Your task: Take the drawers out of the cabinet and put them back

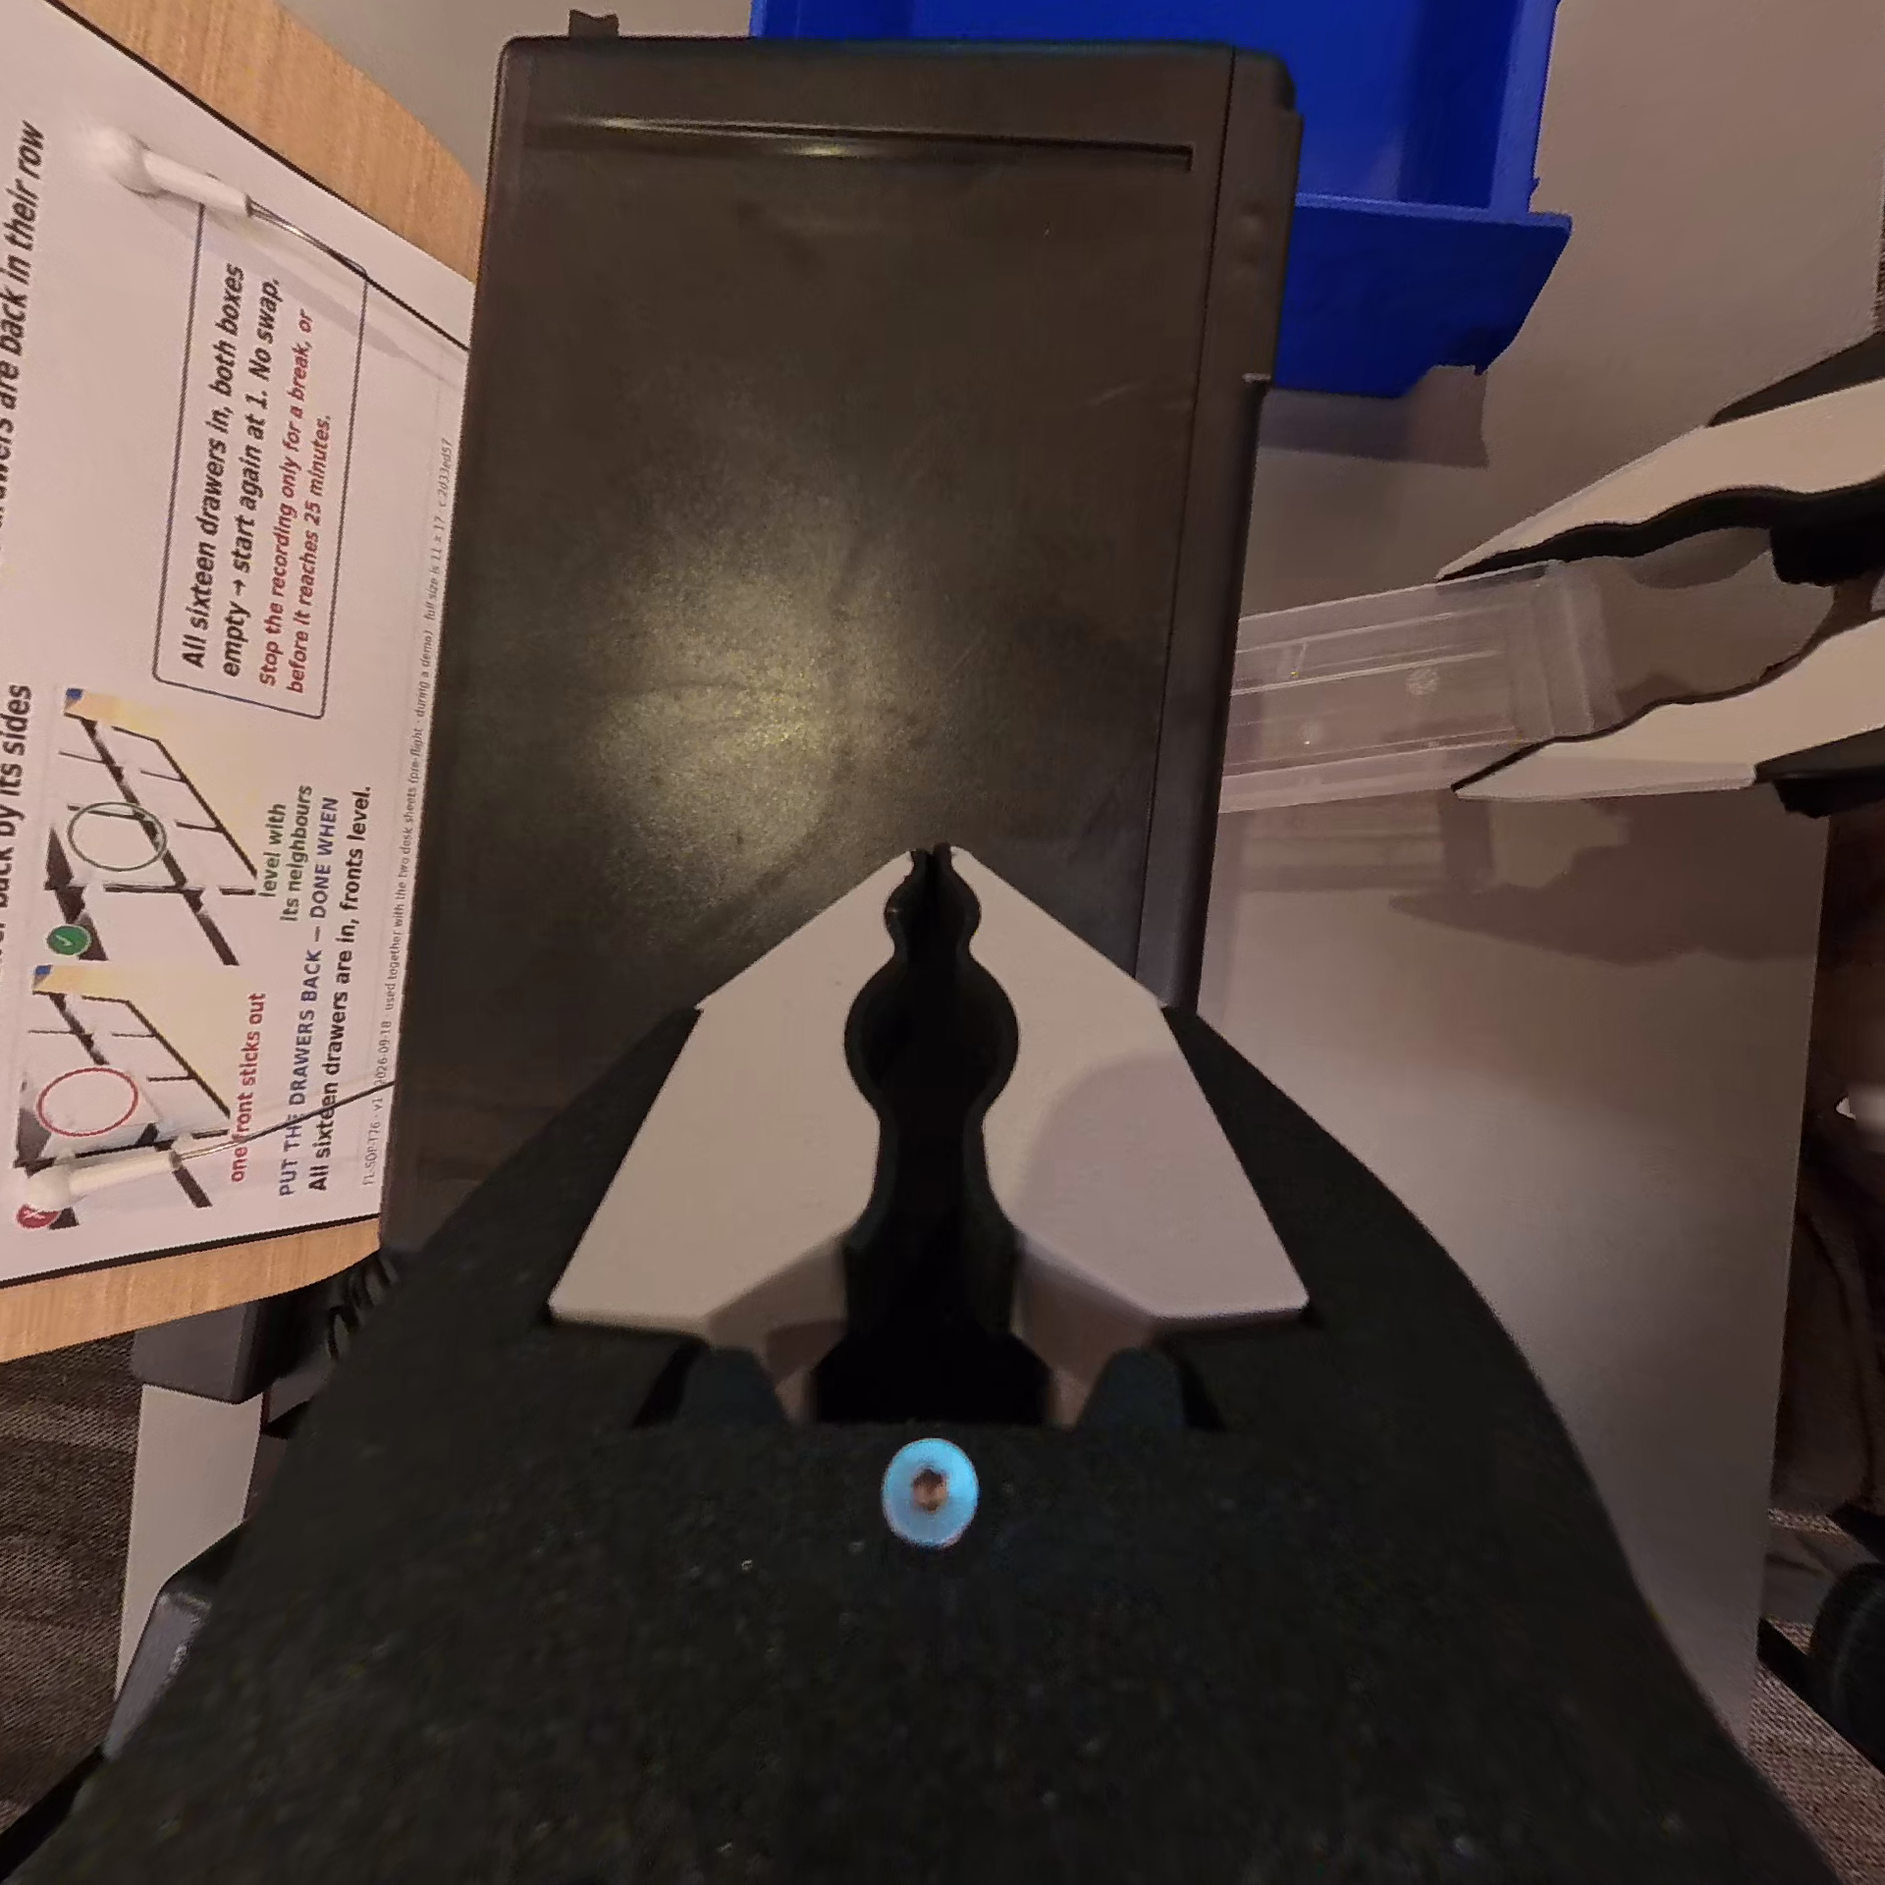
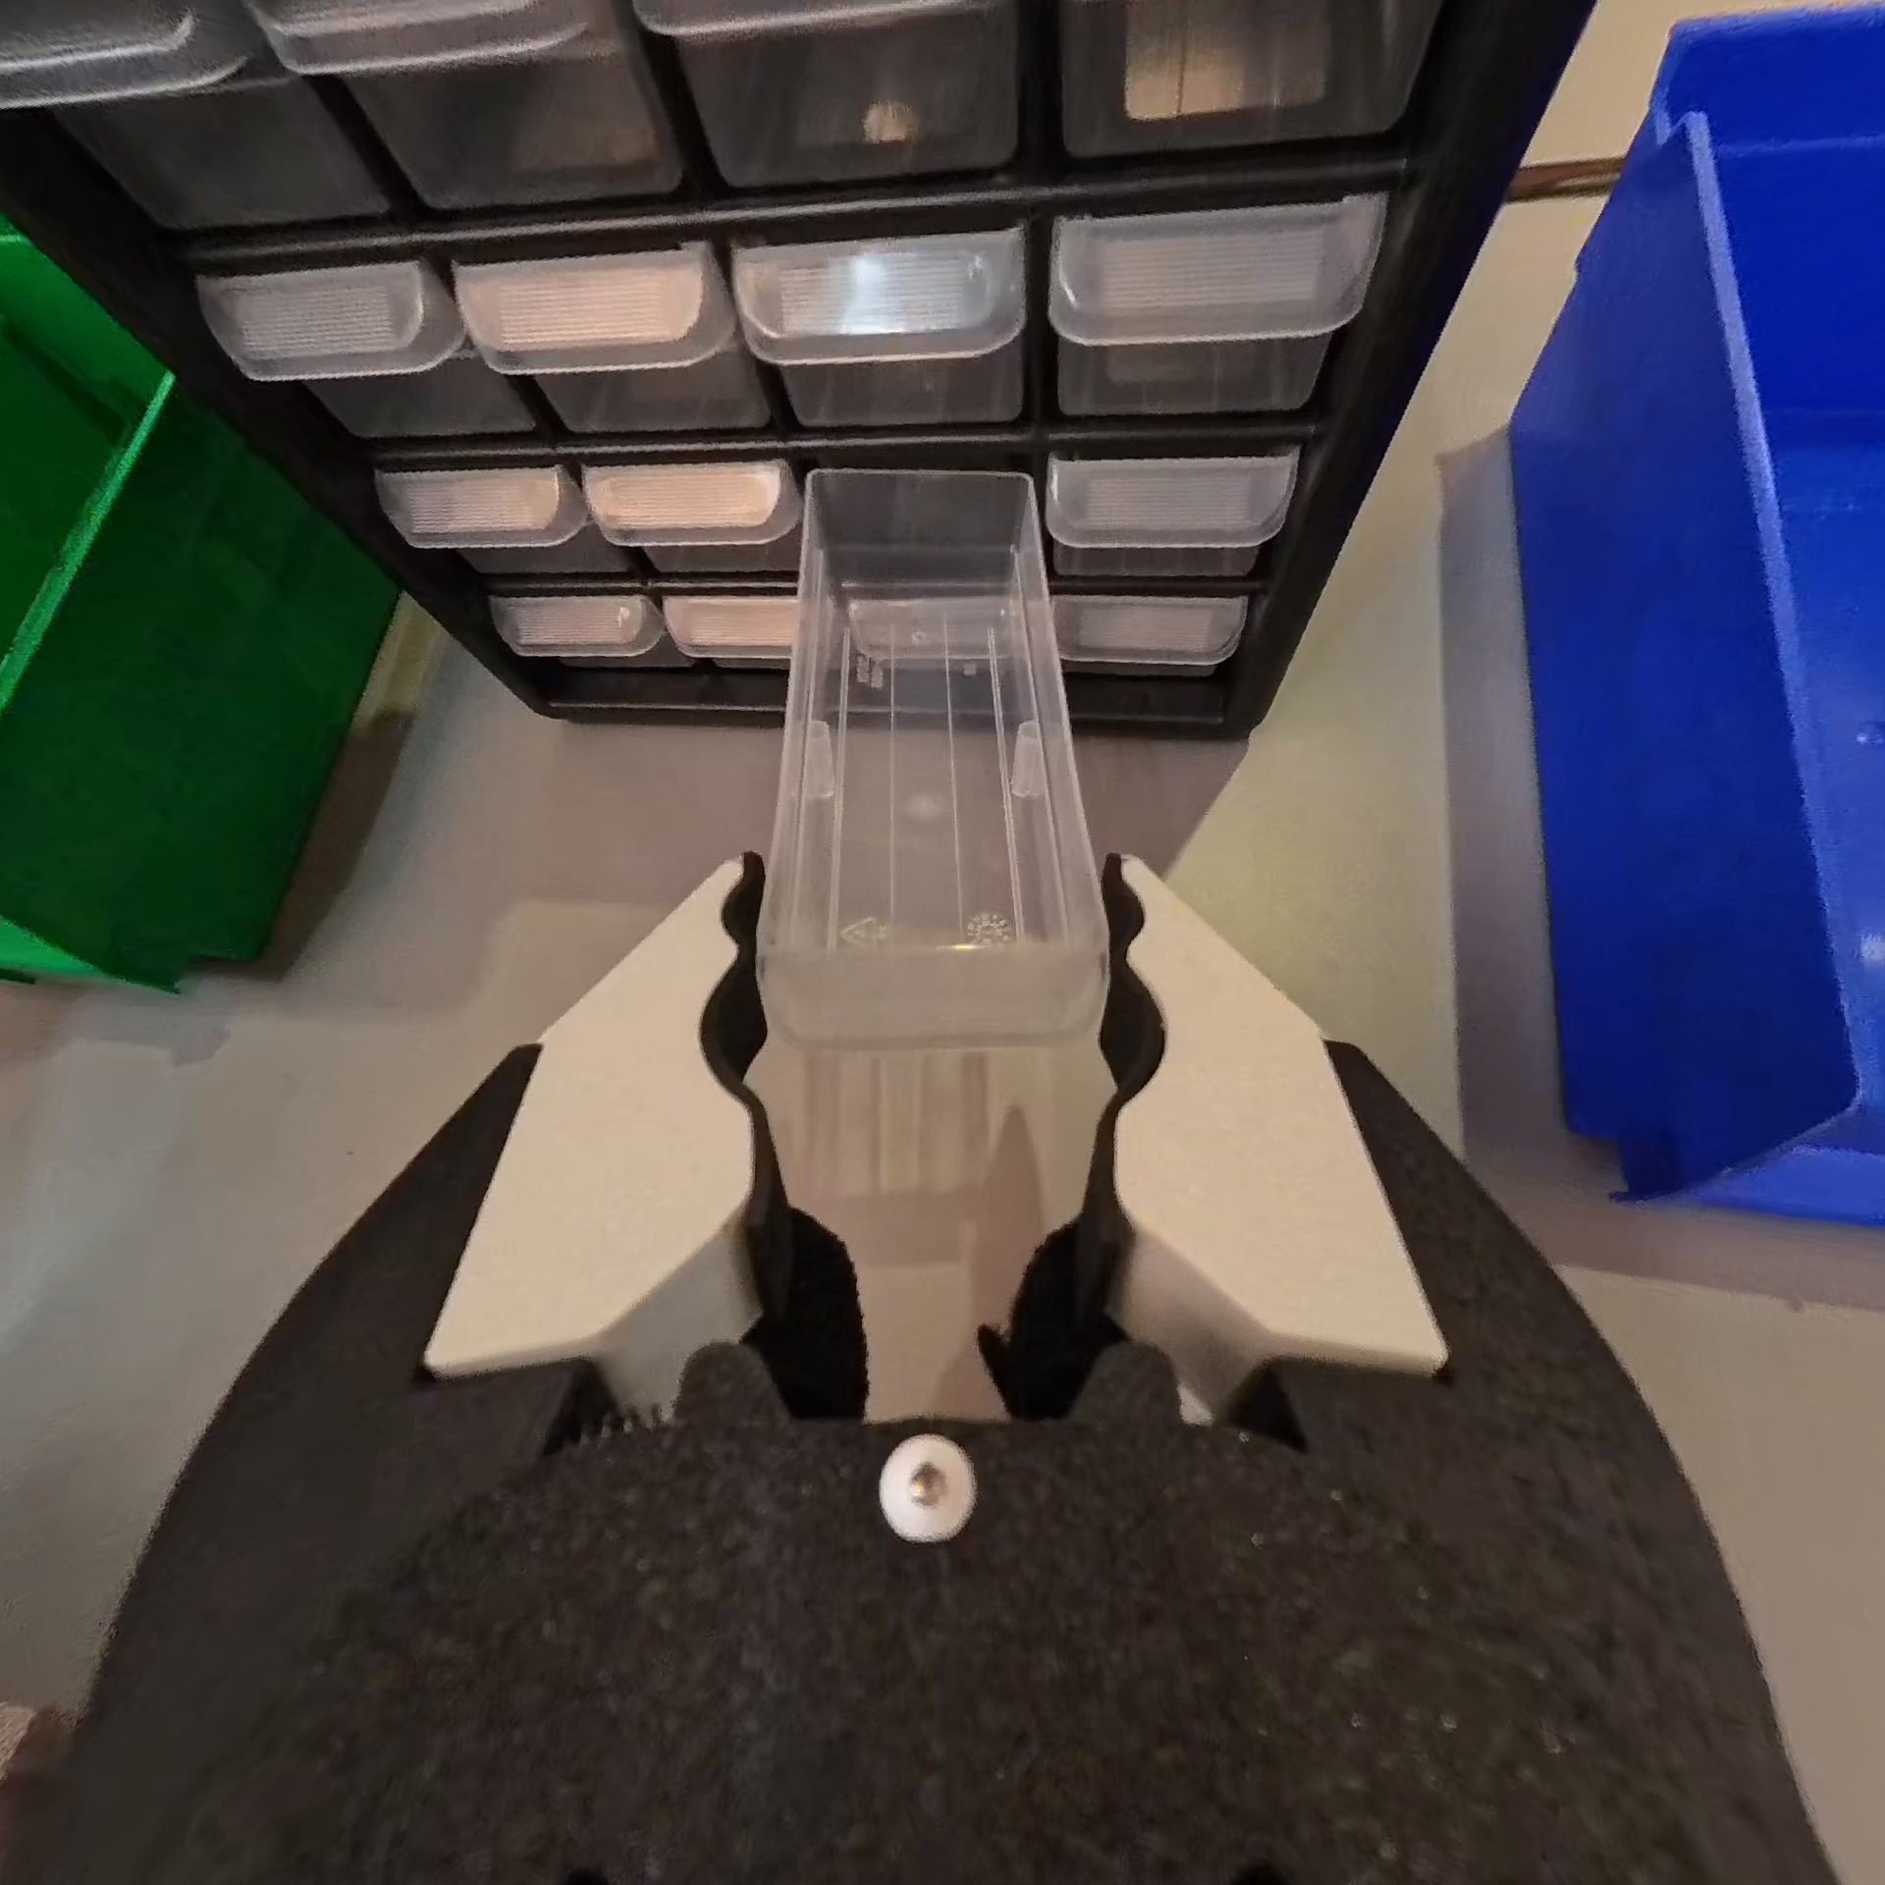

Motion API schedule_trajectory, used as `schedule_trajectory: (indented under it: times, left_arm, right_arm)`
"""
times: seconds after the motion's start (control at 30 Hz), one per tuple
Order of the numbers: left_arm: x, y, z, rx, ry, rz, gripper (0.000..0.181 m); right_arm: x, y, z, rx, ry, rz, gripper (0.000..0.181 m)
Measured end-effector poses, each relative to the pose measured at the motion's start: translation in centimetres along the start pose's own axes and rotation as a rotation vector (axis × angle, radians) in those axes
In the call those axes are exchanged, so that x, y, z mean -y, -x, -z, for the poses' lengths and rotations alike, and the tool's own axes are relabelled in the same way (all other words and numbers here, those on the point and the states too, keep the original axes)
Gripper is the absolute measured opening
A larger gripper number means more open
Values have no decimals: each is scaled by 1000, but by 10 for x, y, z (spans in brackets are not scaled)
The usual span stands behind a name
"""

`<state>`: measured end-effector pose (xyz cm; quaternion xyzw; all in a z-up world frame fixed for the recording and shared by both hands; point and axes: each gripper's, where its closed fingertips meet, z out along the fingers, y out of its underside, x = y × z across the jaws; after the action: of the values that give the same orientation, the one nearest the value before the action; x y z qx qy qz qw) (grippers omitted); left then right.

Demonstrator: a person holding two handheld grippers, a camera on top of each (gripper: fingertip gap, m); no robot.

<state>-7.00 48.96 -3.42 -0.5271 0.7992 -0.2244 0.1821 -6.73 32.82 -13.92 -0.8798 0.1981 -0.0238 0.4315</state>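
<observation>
**A:** Where does the work stand?

**B:** One clear plastic drawer (image 2: pixel 923 775) is partly out of the black cabinet (image 2: pixel 1326 571). Its far end sits at the third row of the cabinet front, third slot from the left. The right gripper (image 2: pixel 930 949) clasps its near end, one finger on each side wall. The drawer looks empty.

**A:** Is it leaving or going back in?

**B:** I cannot tell from one moment. Every other slot in view holds its drawer, fronts roughly level. The top row is cut off by the frame.

**A:** And the other gripper?

**B:** The left gripper (image 1: pixel 933 857) is clenched on nothing, its tips meeting just in front of the cabinet's plain dark side panel. It may be steadying the cabinet, but contact is unclear.

**A:** Anything nearby?

**B:** A green bin (image 2: pixel 153 653) on the cabinet's left, a blue bin (image 2: pixel 1714 714) on its right. What shows of each inside is empty. A printed instruction sheet (image 1: pixel 204 612) lies on a wooden desk (image 1: pixel 428 194).

**A:** So what remains?

**B:** At least this drawer's seating, I judge.
</observation>
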Motion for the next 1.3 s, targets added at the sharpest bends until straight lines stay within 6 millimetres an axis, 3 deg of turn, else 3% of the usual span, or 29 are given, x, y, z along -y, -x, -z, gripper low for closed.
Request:
schedule_trajectory:
  times: [0.43,0.6,0.73,0.9,1.03,1.3]
  left_arm:
    - [0,0,0,3,-7,2,0]
    - [0,0,0,6,-3,5,0]
    - [0,0,0,10,-2,7,0]
    - [0,0,0,8,-11,13,0]
    - [0,0,0,16,-8,9,0]
    - [0,0,0,24,-15,12,0]
  right_arm:
    - [4,0,-3,-21,-340,35,65]
    - [-10,8,-5,-19,-272,77,65]
    - [-37,8,14,6,-177,107,65]
    - [-95,9,40,122,-64,118,66]
    - [-149,3,42,158,75,10,66]
    - [-163,1,52,123,217,17,69]
